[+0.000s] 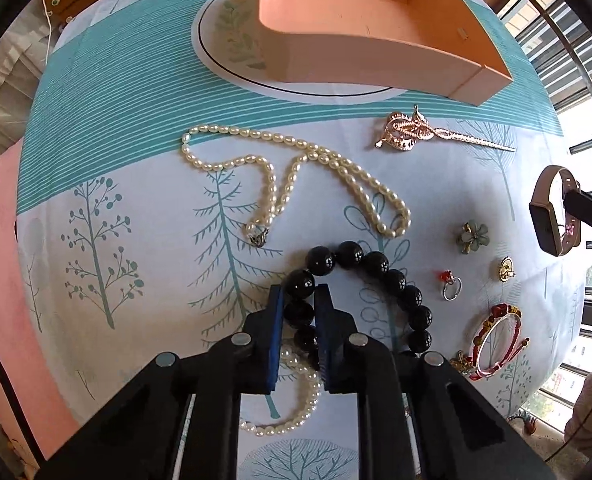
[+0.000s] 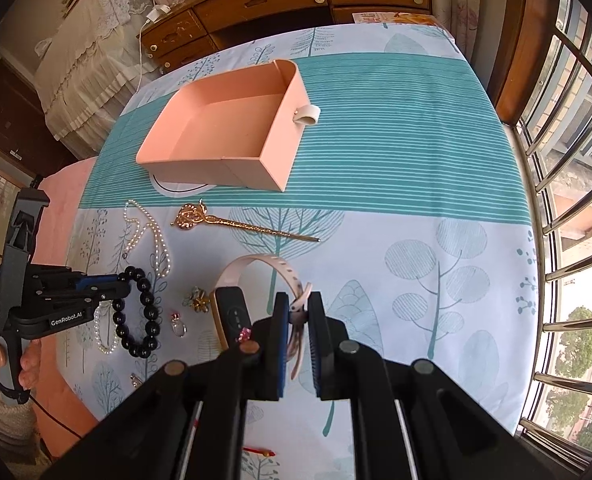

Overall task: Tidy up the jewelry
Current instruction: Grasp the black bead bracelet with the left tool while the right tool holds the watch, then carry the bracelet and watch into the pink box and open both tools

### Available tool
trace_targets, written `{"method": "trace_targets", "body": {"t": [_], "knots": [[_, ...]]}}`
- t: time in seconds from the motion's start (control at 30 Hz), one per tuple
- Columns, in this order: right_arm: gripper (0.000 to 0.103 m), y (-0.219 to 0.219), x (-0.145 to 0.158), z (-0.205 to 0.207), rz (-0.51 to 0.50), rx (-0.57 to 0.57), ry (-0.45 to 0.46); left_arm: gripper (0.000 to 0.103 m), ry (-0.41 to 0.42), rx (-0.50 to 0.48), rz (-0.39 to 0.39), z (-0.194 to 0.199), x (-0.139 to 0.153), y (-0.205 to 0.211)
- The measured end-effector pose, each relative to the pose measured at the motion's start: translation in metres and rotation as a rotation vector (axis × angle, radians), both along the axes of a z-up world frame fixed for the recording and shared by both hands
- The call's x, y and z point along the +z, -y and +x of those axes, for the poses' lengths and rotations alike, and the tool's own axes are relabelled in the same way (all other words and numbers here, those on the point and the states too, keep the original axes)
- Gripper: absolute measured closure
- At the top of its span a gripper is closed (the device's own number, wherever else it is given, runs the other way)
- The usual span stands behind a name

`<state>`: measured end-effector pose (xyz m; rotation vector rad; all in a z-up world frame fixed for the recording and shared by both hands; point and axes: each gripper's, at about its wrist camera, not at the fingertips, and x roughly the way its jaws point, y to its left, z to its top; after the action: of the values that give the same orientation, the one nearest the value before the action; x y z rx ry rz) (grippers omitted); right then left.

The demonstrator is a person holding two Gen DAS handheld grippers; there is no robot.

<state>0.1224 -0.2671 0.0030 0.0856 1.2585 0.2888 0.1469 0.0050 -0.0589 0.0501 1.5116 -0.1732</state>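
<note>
My left gripper (image 1: pixel 299 292) is shut on the black bead bracelet (image 1: pixel 376 266), which lies on the tablecloth; it also shows in the right wrist view (image 2: pixel 146 312). My right gripper (image 2: pixel 299 300) is shut on the strap of a pink smart band (image 2: pixel 232 312) and holds it above the cloth; the band shows at the right of the left wrist view (image 1: pixel 550 212). The open pink box (image 1: pixel 376 28) stands empty at the far side, also in the right wrist view (image 2: pixel 224 128). A long pearl necklace (image 1: pixel 296 168) and a gold hairpin (image 1: pixel 416 132) lie before it.
A flower brooch (image 1: pixel 472 236), a red-stone ring (image 1: pixel 450 284), a gold earring (image 1: pixel 506 268), a red cord bracelet (image 1: pixel 494 340) and a small pearl bracelet (image 1: pixel 296 400) lie on the cloth. Window bars (image 2: pixel 568 200) run along the right. A wooden dresser (image 2: pixel 276 4) stands beyond the table.
</note>
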Motion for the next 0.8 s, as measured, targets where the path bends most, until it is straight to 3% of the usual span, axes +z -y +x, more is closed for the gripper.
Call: {"method": "trace_targets", "body": {"t": [0.3,0.57,0.67,0.8], "knots": [[0.094,-0.019,0.039,0.0,0.033,0.037,0.105,0.091,0.148,0.087,-0.109,-0.006,0.077,-0.01],[0.094,-0.043,0.071,0.032,0.083,0.004,0.225,0.091,0.328,0.119,-0.235,0.017,0.163,0.005],[0.094,-0.049,0.072,0.053,0.111,-0.033,0.247,0.09,0.414,0.121,-0.243,0.036,0.185,0.021],[0.094,-0.05,0.06,0.084,0.152,-0.109,0.251,0.09,0.536,0.093,-0.18,0.057,0.193,0.039]]}}
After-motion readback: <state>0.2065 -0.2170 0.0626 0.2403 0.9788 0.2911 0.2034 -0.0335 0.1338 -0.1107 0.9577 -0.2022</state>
